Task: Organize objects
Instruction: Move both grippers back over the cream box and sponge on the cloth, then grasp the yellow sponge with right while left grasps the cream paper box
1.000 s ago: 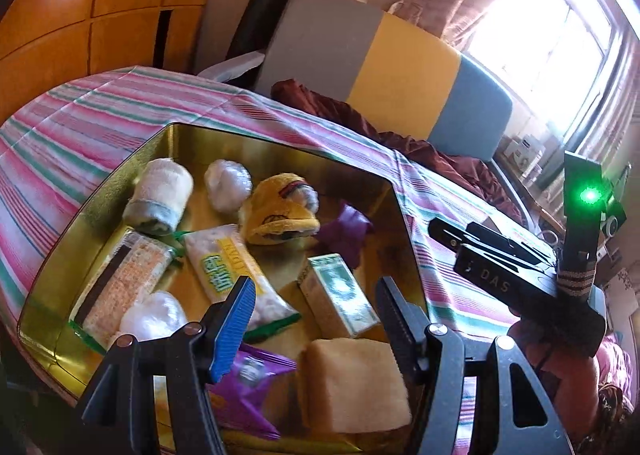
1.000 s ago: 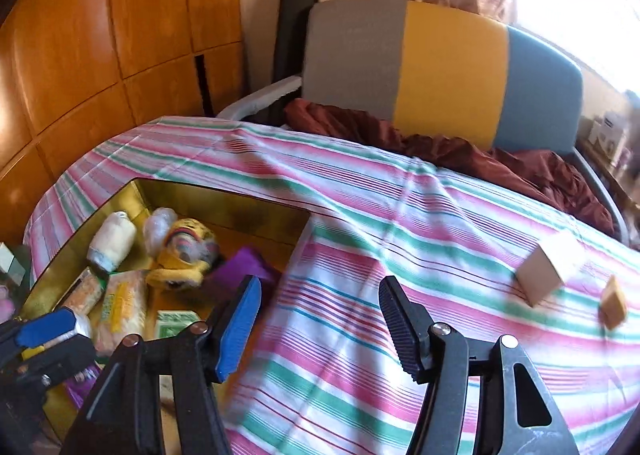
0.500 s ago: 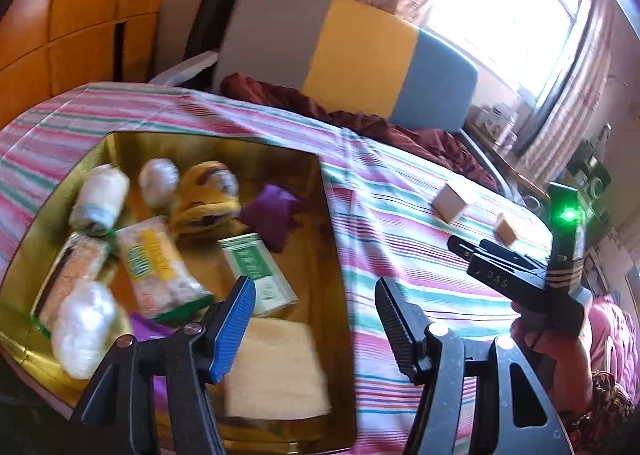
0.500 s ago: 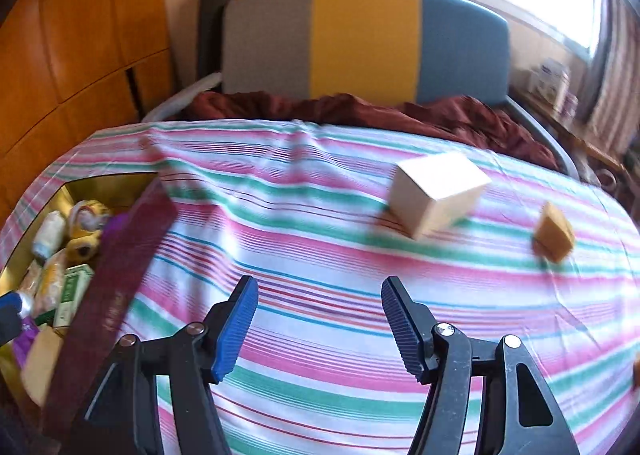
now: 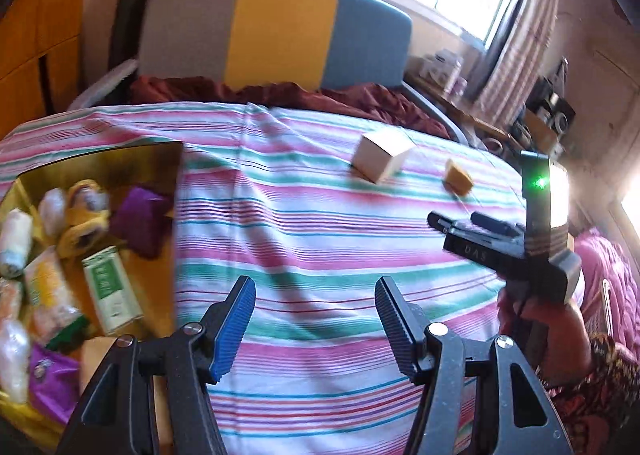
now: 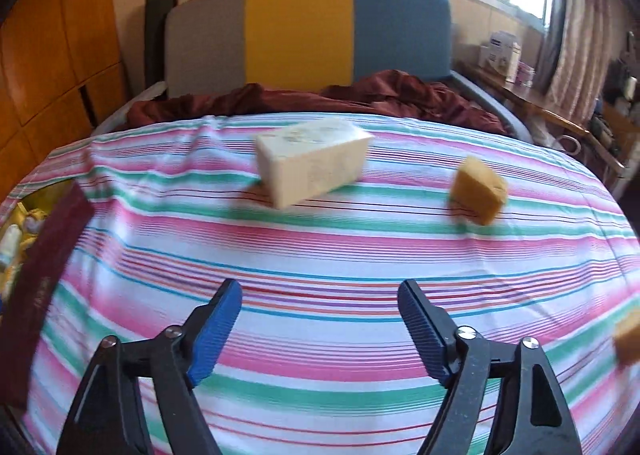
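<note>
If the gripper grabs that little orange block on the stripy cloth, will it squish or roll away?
The orange block looks like sponge, so it would probably squash a bit and weigh very little. It has flat sides and corners, so it likely won't roll, though a nudge might tip it. Its rough-looking surface should not slip between the ribbed fingers.

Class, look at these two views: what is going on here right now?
A person holds a gripper in each hand over a striped tablecloth. Both are empty: the left gripper is open and the right gripper is opening. A gold tray already holds several small items, while a pale box and an orange block lie loose on the cloth.
</note>
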Demonstrator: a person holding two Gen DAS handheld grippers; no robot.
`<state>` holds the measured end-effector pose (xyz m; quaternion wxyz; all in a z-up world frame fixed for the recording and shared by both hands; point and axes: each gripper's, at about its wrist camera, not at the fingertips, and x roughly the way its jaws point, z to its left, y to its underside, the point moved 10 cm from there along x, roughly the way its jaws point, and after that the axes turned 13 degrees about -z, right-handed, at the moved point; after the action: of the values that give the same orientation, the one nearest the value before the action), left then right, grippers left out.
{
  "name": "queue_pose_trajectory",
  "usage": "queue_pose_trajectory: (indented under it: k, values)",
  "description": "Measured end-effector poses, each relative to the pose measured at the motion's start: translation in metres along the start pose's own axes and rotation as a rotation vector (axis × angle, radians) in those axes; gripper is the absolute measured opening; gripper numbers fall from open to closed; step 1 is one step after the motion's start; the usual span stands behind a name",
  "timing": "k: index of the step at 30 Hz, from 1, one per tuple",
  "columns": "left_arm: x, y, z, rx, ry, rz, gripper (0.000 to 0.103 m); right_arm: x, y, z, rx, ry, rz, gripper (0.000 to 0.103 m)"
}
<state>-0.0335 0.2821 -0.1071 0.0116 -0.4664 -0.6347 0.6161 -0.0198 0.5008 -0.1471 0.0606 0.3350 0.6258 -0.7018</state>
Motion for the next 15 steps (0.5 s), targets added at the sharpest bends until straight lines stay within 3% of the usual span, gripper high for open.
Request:
queue_pose_trajectory:
  k: [4,10,15]
  values:
    - [0.012,0.006,-0.016,0.026,0.020,0.035,0.063,0.012,-0.005,-0.050,0.017,0.077,0.001,0.083]
    - [0.022,0.015,-0.034,0.060,0.033,0.064,0.063,0.036,-0.038,-0.119,0.091,0.190,-0.024,0.093]
    - [0.030,0.019,-0.041,0.078,0.035,0.087,0.063,0.069,-0.068,-0.137,0.151,0.227,-0.036,0.093]
